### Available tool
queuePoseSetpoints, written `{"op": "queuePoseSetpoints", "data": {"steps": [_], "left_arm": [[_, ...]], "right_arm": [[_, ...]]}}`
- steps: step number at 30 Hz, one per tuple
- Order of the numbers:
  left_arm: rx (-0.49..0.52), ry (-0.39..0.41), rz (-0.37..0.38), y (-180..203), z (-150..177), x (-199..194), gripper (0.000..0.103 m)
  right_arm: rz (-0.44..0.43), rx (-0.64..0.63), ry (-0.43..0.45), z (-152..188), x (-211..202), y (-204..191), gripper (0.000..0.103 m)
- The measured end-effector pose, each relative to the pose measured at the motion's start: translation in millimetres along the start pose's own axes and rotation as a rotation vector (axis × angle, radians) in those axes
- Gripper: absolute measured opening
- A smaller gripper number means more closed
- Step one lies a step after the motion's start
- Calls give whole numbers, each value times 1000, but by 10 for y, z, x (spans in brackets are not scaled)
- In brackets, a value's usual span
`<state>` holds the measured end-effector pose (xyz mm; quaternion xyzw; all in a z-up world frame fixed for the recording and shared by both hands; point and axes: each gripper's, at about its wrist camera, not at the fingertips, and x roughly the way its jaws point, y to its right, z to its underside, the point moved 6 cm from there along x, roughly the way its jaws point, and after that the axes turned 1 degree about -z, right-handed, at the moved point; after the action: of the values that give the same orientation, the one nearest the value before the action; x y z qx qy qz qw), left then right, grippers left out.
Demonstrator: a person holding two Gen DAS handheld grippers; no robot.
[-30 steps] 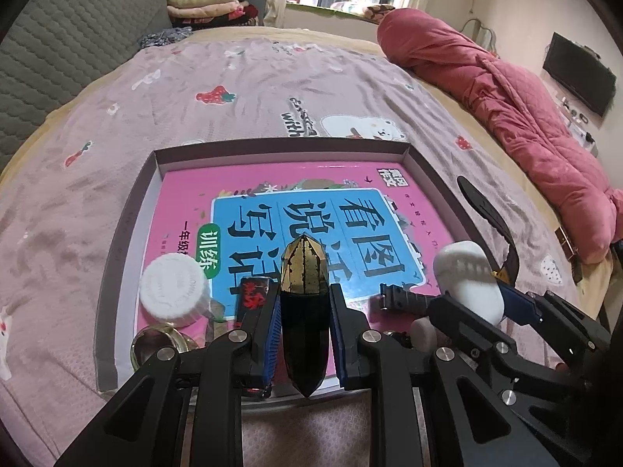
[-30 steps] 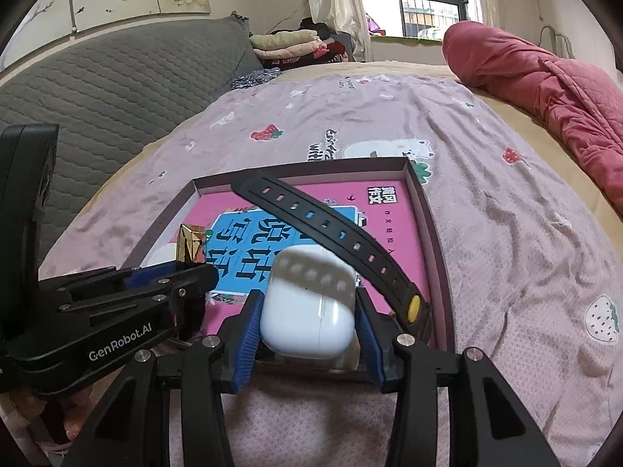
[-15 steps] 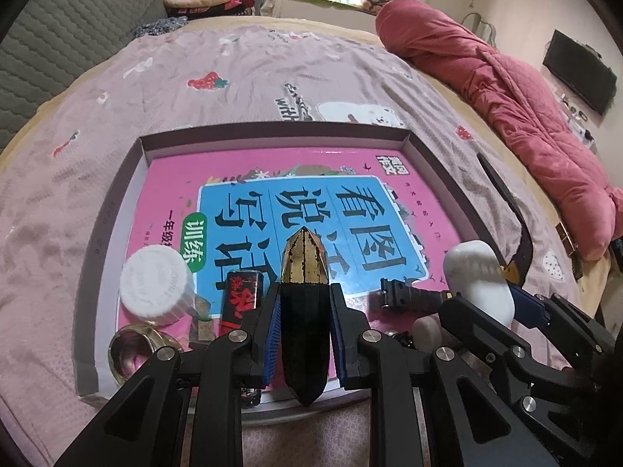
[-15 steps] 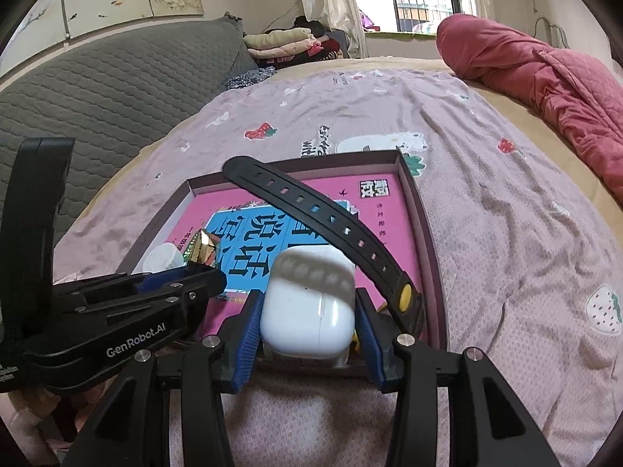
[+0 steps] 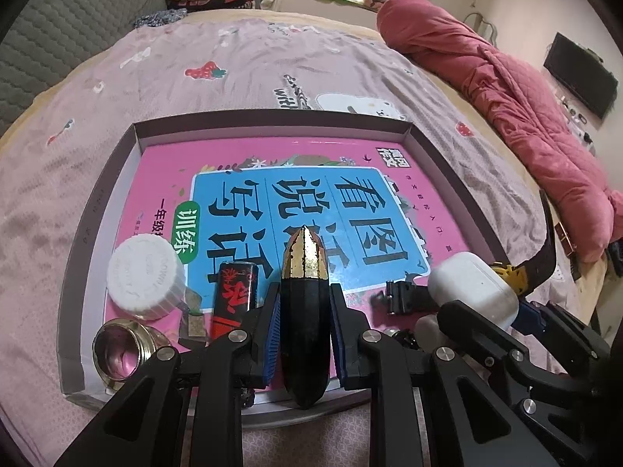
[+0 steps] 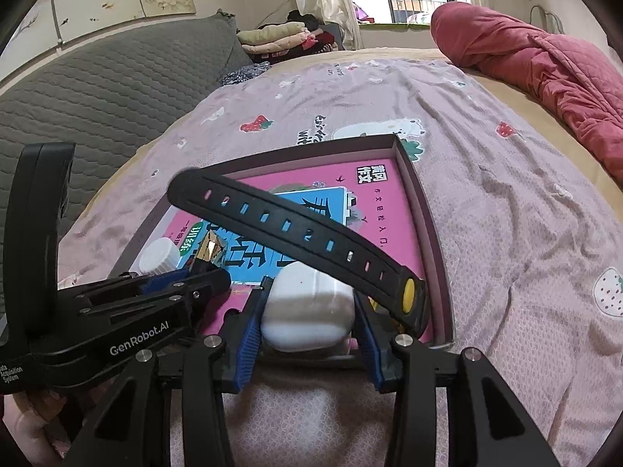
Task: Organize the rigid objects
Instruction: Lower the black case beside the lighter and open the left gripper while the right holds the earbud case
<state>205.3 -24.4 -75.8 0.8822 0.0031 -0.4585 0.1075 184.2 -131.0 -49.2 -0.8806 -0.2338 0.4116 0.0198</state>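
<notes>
Bed; ring, perhaps brass, left-view only

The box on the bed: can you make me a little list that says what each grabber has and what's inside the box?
left gripper: shut on black and gold case
right gripper: shut on white earbud case
box: shallow, open, on the pink bedsheet
box floor: pink book lying flat
also in box: white bottle cap, red and black lighter, metal ring
black watch strap: slanting across in front of the right camera
</notes>
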Motion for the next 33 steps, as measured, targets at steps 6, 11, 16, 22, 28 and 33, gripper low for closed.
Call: {"op": "queuePoseSetpoints", "data": {"steps": [6, 11, 16, 22, 28, 33], "left_arm": [[4, -6, -3, 36, 7, 23, 23], [11, -26, -3, 71, 37, 21, 24], [12, -34, -4, 81, 61, 11, 24], [-9, -42, -1, -7, 92, -45, 35], [-15, -31, 3, -75, 116, -147, 45], [-13, -16, 0, -120, 156, -252, 48]], "right_arm": [[0, 12, 4, 2, 20, 7, 45], [6, 4, 3, 4, 27, 3, 45], [16, -8, 0, 10, 18, -11, 44], [26, -20, -3, 15, 7, -9, 44], [50, -27, -10, -2, 20, -5, 45], [68, -33, -10, 5, 18, -14, 45]]}}
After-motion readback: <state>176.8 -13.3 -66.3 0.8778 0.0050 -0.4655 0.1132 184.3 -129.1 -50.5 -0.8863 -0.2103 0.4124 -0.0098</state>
